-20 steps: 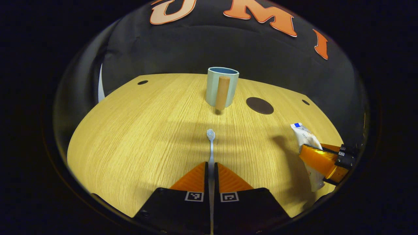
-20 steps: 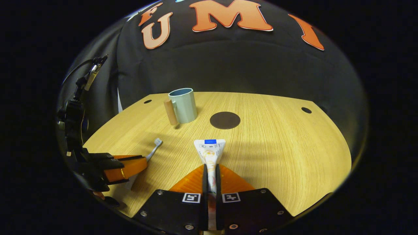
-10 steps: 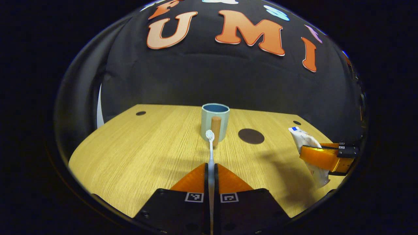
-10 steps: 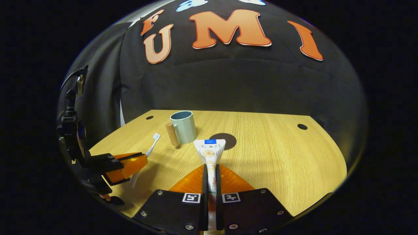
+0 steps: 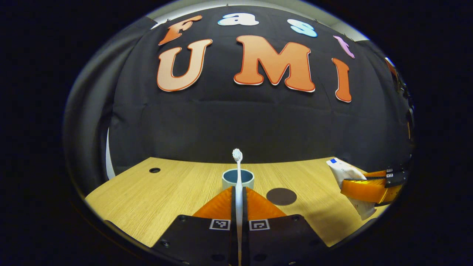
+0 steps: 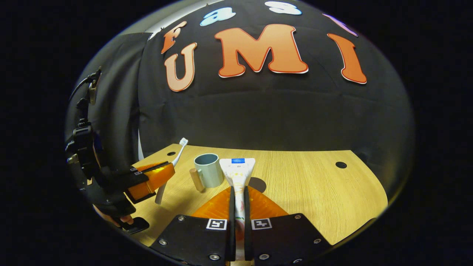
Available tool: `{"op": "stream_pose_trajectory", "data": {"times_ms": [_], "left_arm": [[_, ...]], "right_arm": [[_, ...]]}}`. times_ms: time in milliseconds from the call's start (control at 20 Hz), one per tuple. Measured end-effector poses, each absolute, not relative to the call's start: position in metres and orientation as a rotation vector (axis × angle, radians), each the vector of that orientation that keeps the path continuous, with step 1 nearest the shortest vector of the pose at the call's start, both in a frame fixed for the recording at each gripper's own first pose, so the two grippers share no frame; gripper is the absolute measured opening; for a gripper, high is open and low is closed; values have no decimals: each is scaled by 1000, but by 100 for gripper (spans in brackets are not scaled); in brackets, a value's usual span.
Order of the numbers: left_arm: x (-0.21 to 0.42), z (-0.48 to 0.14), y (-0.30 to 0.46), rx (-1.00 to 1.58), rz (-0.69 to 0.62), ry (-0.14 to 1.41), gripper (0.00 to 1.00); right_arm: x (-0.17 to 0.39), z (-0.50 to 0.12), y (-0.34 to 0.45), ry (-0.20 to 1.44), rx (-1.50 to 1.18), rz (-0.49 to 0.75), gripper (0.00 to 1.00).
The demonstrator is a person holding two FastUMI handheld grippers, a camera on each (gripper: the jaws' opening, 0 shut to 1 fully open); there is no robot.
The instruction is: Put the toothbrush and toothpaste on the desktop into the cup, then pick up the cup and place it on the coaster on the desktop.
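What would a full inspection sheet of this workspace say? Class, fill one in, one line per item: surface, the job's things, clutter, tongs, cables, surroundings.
Surface: wooden desktop with small round holes near its corners.
Job's things: cup upright and empty, handle toward the left tongs; dark round coaster bare beside it; toothbrush and toothpaste both lifted off the desktop.
Clutter: nothing seen.
Tongs: left tongs shut on the toothbrush, bristles up; right tongs shut on the toothpaste.
Cables: a thin cable runs from the left tongs' body.
Surroundings: black cloth wall behind the desktop.
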State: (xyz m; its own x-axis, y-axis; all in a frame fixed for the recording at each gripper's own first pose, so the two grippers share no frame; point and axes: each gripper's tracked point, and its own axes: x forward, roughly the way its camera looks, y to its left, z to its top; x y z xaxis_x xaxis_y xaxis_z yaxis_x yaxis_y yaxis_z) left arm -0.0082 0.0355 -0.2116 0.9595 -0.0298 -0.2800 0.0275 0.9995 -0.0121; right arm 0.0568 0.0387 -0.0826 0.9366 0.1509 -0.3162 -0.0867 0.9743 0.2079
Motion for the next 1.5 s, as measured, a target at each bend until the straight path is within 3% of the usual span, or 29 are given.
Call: {"op": "stream_pose_trajectory", "data": {"times_ms": [800,1200,1500], "left_arm": [[127,-145,39,-5,-108,33,4],[168,-204,21,31,-217,98,4],[174,-230,18,29,-229,130,4]], "right_arm": [[97,-52,-28,220,237,7,10],[116,-57,-27,221,206,6,9],[122,-55,-18,218,209,24,10]]}}
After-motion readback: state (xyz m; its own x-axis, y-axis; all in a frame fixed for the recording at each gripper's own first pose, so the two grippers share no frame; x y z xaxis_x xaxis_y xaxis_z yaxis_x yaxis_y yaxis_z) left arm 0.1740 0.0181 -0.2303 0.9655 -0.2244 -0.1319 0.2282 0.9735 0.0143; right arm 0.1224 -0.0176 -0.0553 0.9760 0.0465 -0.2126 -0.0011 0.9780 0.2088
